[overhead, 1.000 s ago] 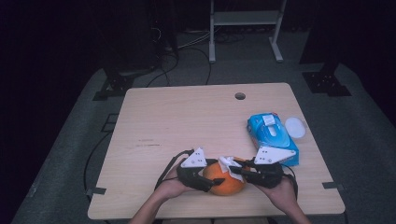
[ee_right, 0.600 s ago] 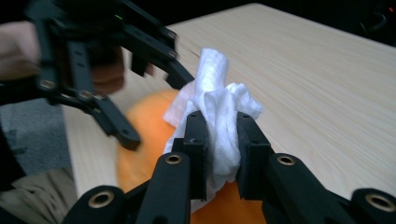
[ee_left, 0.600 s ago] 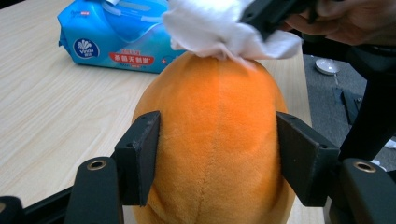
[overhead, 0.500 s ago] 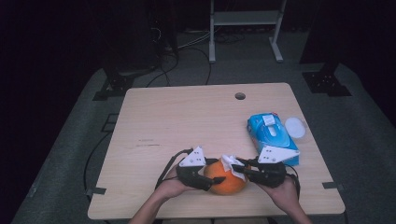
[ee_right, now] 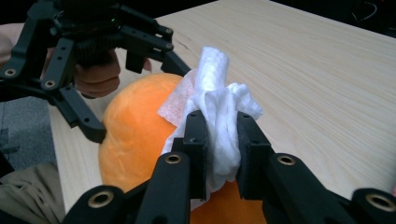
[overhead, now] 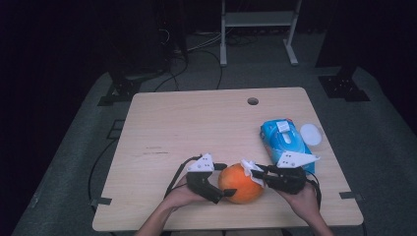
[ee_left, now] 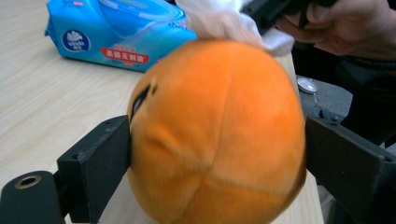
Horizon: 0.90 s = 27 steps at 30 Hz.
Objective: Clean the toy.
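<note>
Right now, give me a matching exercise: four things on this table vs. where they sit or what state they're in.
Things:
1. orange plush ball
2. white wipe
3. blue wipes pack
4. round hole

Places or states:
A. pinched in the right gripper, resting on top of the ball
B. in the tabletop near the far edge
C. between the wide-spread jaws of the left gripper
D. lying flat near the table's right edge

Pairs: 1-C, 2-A, 3-D, 4-B
</note>
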Each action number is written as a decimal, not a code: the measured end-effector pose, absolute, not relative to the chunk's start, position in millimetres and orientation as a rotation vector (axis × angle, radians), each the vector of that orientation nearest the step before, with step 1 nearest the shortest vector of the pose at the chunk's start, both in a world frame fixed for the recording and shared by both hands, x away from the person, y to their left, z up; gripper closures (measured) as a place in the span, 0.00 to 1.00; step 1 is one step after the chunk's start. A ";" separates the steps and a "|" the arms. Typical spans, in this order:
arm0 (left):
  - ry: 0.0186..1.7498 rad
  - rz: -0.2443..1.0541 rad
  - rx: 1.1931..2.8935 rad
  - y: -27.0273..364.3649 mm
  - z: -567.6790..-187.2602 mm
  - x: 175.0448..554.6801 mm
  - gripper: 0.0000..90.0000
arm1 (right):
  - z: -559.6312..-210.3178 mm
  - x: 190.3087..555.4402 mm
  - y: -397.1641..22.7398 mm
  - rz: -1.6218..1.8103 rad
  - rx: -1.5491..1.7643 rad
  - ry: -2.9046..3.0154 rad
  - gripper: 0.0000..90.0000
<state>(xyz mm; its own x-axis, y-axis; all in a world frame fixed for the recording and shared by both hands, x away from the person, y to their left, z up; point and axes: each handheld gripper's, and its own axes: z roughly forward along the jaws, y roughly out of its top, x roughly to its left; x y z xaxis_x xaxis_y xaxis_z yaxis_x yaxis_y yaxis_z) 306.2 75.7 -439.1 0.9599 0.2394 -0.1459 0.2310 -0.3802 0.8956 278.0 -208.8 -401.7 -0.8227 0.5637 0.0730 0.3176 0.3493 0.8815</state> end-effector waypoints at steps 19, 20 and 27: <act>0.297 0.182 2.003 75.8 -407.8 288.8 0.42 | -393.9 273.2 -196.5 1.558 0.760 2.340 0.85; 0.302 0.178 1.996 76.0 -408.4 289.5 0.42 | -397.2 276.0 -199.1 1.565 0.790 2.344 0.85; 0.332 0.188 1.995 77.2 -404.6 290.9 0.42 | -389.2 270.5 -194.2 1.609 0.756 2.330 0.85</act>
